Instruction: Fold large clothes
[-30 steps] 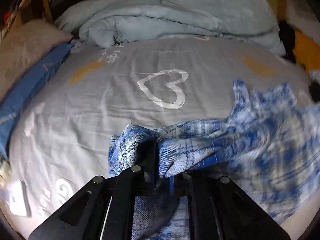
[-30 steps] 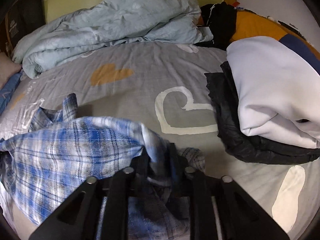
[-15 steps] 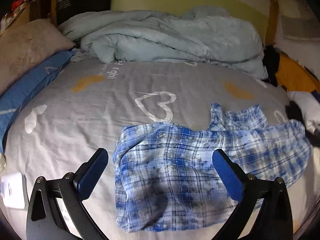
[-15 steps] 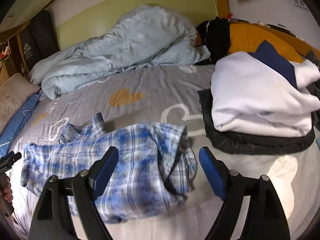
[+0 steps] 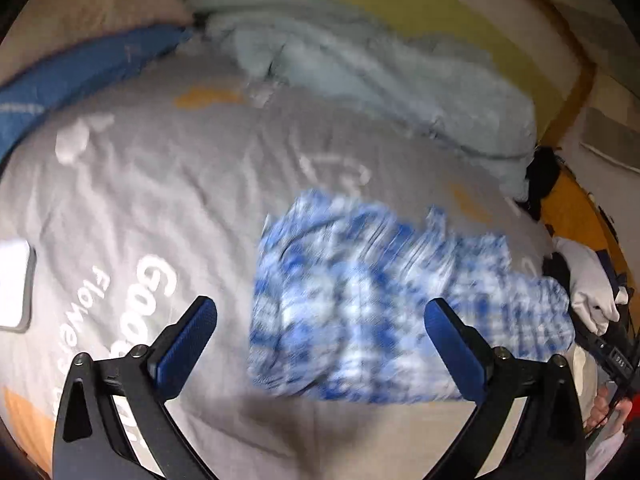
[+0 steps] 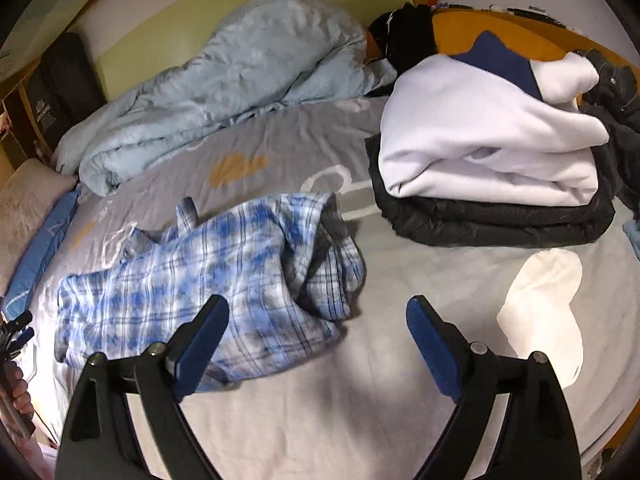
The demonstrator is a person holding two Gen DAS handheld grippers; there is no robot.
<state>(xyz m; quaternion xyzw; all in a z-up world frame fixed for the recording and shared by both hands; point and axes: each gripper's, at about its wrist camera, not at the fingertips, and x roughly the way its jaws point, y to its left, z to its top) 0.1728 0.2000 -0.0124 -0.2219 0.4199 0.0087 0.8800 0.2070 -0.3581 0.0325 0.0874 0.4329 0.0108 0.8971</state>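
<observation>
A blue and white plaid shirt lies loosely bunched on the grey bed sheet, blurred in the left wrist view. In the right wrist view the shirt sprawls to the left, its right end crumpled. My left gripper hovers above the shirt's left part, jaws wide and closing slightly, nothing pressed between the pads. My right gripper hangs over the shirt's right edge and bare sheet, jaws still opening, pads free of cloth.
A rumpled light-blue duvet fills the head of the bed. A folded white garment sits on a folded black jacket at right. A blue pillow and a white device lie at left.
Both grippers let go of the shirt, opened wide and drew back and up. The shirt dropped onto the sheet. The left view has swung and rolled since.
</observation>
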